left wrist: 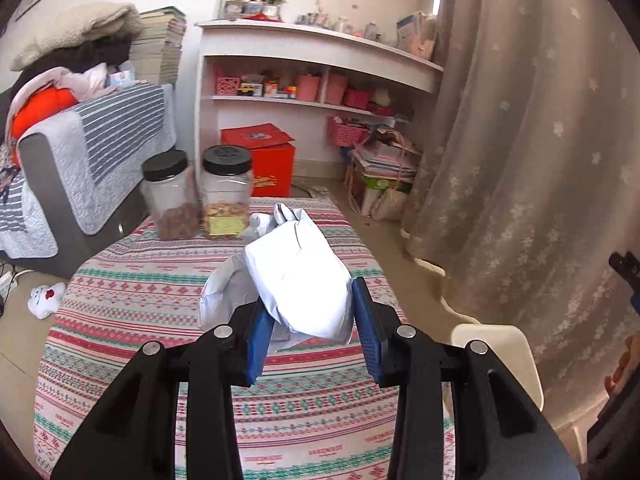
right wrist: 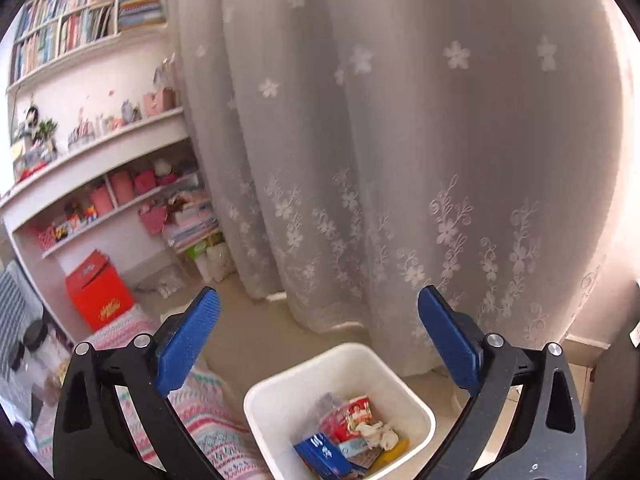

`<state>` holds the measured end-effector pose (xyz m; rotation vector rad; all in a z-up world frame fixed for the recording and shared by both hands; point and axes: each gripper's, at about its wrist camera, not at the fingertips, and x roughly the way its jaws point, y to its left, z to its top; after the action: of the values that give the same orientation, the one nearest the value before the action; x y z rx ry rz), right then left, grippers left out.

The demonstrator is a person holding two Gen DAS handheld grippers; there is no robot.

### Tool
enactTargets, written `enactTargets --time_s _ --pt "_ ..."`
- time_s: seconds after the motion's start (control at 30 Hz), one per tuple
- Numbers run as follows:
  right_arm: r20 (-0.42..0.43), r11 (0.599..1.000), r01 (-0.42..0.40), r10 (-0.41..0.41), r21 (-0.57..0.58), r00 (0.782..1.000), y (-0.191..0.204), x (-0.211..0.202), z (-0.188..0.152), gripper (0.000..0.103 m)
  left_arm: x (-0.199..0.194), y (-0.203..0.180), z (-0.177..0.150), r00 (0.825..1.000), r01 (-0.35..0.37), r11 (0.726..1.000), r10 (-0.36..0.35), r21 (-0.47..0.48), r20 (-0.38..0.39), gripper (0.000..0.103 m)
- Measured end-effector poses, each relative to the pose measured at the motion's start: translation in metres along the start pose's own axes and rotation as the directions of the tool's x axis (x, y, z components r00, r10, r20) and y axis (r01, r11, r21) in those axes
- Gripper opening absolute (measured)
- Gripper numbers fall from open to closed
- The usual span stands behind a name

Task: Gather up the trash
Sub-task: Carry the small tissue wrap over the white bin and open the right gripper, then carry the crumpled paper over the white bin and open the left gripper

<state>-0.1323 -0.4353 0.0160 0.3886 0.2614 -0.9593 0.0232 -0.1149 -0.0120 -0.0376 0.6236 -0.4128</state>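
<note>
In the left wrist view my left gripper [left wrist: 310, 314] is shut on a crumpled white plastic mailer bag [left wrist: 298, 276], holding it above the table with the patterned cloth [left wrist: 168, 280]. The white trash bin [left wrist: 496, 340] shows at the table's right edge. In the right wrist view my right gripper [right wrist: 318, 308] is open and empty, above the white trash bin [right wrist: 296, 384], which holds several wrappers, a blue packet and crumpled paper. The bin stands on the floor beside the patterned table [right wrist: 212, 412].
Two clear jars with black lids [left wrist: 192, 192] stand at the table's far edge. A sofa with a striped cover [left wrist: 80, 168] is at left, a white shelf unit [left wrist: 312, 80] and a red box [left wrist: 264, 160] behind, a floral curtain [left wrist: 520, 140] at right.
</note>
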Motion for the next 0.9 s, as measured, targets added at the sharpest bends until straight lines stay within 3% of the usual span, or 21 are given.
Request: enactTargets --time_s 0.1,0.27,0.37,0.4,0.43,0.47,0.53,0.6,0.7,0.77,0.83,0.87,0.9 --pt "0.024 0.997 0.030 -0.032 0.070 0.999 -0.019 -0.001 0.010 0.096 0.011 -0.061 0.004 0.993 0.119 0.992 -0.118 0.045 -0.021 0.038" --pt "0.035 0.976 0.065 -0.073 0.206 0.997 -0.058 0.003 0.022 0.096 0.031 -0.160 0.003 0.959 0.282 0.952 -0.275 0.115 -0.073 0.039" --pt "0.054 0.960 0.089 -0.107 0.264 0.993 -0.079 0.002 0.029 0.096 0.047 -0.212 -0.004 0.914 0.394 0.910 -0.373 0.127 -0.161 0.043" --pt "0.060 0.956 0.102 -0.122 0.275 0.991 -0.084 0.002 0.030 0.096 0.055 -0.228 -0.008 0.898 0.417 0.899 -0.387 0.129 -0.207 0.050" --pt "0.066 0.952 0.110 -0.135 0.286 0.989 -0.089 0.001 0.030 0.096 0.063 -0.242 -0.013 0.885 0.430 0.894 -0.389 0.127 -0.256 0.069" --pt "0.071 0.949 0.111 -0.137 0.295 0.988 -0.092 0.000 0.031 0.096 0.068 -0.249 -0.018 0.878 0.429 0.896 -0.383 0.118 -0.287 0.076" --pt "0.070 0.952 0.092 -0.117 0.291 0.991 -0.092 0.000 0.032 0.096 0.074 -0.250 -0.021 0.875 0.417 0.903 -0.369 0.101 -0.313 0.077" --pt "0.068 0.957 0.049 -0.071 0.287 0.995 -0.088 0.000 0.032 0.096 0.071 -0.239 -0.022 0.887 0.392 0.914 -0.344 0.107 -0.309 0.087" --pt "0.098 0.968 -0.038 0.014 0.250 0.995 -0.068 -0.010 0.030 0.096 0.055 -0.209 -0.014 0.922 0.334 0.931 -0.290 0.147 -0.257 0.091" --pt "0.141 0.975 -0.095 0.067 0.202 0.988 -0.048 -0.022 0.026 0.096 0.036 -0.180 -0.007 0.955 0.261 0.949 -0.228 0.175 -0.189 0.092" --pt "0.187 0.976 -0.157 0.128 0.150 0.974 -0.025 -0.037 0.019 0.096 0.002 -0.147 0.000 0.992 0.124 0.970 -0.121 0.209 -0.029 0.092" --pt "0.206 0.974 -0.193 0.166 0.122 0.964 -0.012 -0.045 0.015 0.096 -0.019 -0.132 0.004 0.995 0.047 0.973 -0.065 0.225 0.073 0.097" --pt "0.217 0.968 -0.235 0.212 0.088 0.953 0.002 -0.052 0.010 0.096 -0.042 -0.116 0.005 0.981 -0.042 0.972 -0.004 0.232 0.194 0.097"
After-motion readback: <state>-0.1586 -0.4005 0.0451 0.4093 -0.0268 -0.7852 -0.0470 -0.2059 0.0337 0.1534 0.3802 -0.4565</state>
